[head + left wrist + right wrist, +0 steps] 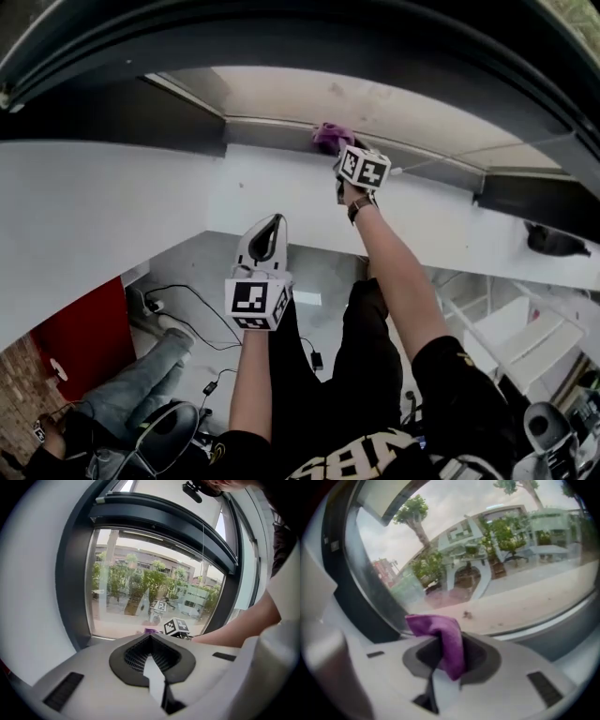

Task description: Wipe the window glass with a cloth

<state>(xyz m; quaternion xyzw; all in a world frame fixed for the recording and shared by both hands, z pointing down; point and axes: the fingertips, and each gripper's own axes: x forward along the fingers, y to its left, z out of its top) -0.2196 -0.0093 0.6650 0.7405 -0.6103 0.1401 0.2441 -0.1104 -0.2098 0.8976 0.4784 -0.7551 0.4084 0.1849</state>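
Observation:
My right gripper [345, 159] is shut on a purple cloth [328, 138] and holds it against the low edge of the window glass [403, 105]. In the right gripper view the cloth [443, 637] bulges up out of the closed jaws of the gripper [440, 644], right in front of the glass [497, 559]. My left gripper [272, 223] hangs back from the window, shut and empty. From the left gripper view, that gripper [150, 637] faces the glass [150, 583], with the right gripper's marker cube [176, 626] and a bit of cloth [150, 631] at the pane's bottom.
A dark window frame [272, 131] borders the glass, with a white sill and wall [112, 216] below. A dark object [553, 242] sits on the sill at right. On the floor lie cables [187, 305], a red panel [80, 333], another person's legs [141, 375] and a white rack [511, 328].

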